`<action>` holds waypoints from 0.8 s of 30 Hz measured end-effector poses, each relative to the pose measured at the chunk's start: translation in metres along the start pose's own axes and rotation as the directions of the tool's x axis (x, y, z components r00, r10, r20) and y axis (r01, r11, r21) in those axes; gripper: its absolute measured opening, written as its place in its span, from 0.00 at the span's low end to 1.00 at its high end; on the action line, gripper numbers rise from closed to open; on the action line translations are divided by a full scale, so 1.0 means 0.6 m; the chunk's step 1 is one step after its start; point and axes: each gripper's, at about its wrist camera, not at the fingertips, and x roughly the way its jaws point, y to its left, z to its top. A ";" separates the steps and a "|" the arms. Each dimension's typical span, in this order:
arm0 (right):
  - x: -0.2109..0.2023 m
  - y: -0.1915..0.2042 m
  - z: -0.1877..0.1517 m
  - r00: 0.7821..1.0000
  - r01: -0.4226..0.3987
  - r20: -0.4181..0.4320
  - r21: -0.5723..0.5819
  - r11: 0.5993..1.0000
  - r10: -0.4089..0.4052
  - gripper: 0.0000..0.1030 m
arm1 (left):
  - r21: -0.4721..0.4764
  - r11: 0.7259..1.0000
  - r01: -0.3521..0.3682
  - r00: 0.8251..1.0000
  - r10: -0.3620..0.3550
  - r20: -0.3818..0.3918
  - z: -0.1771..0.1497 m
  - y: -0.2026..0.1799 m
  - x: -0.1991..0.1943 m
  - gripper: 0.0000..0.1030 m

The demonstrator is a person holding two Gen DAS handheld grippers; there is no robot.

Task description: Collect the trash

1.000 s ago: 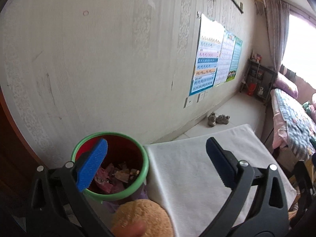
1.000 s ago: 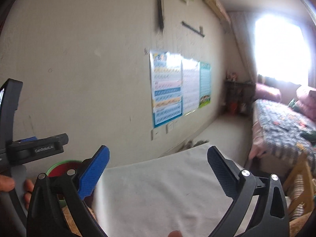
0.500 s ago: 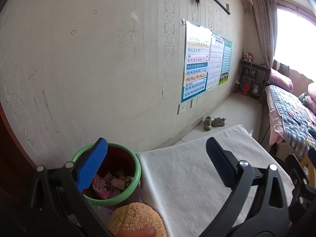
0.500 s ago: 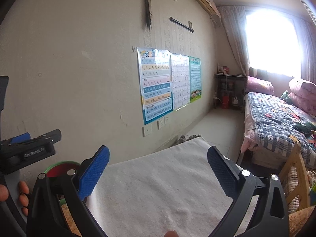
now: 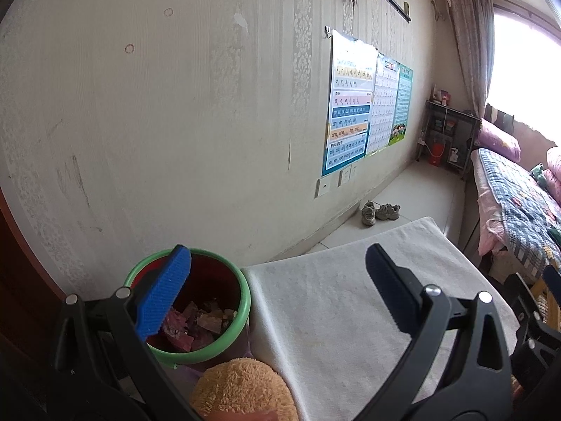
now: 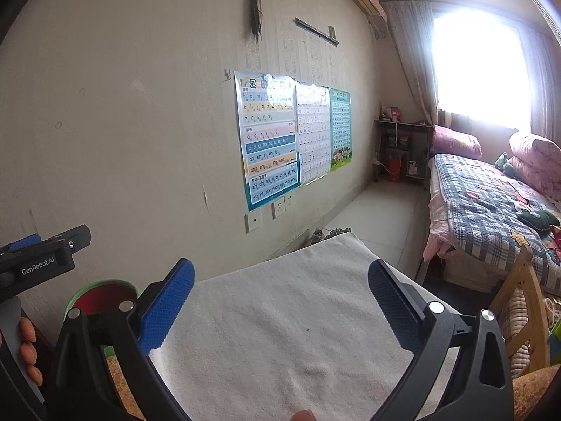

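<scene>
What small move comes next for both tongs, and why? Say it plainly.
Probably lower both and stop. The left tongs and right tongs hang open and empty, the white cloth shows no scraps, and the wrappers already lie in the green-rimmed bin. No trash remains in view to collect.

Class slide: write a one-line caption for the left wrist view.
Open left gripper hovers over a white cloth, beside a green-rimmed bin holding paper scraps.
</scene>
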 end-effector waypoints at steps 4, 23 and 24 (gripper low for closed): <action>0.001 0.004 0.000 1.000 -0.007 -0.005 -0.009 1.000 0.007 0.93 | 0.002 1.000 0.000 1.000 0.000 -0.002 0.000 0.002 0.000 0.95; 0.002 0.008 -0.001 1.000 -0.007 -0.019 -0.017 1.000 0.007 0.93 | -0.005 1.000 0.006 1.000 -0.006 -0.023 -0.004 0.008 0.005 0.95; 0.003 0.008 -0.002 1.000 -0.008 -0.022 -0.017 1.000 0.008 0.93 | -0.007 1.000 0.006 1.000 -0.006 -0.026 -0.004 0.009 0.006 0.95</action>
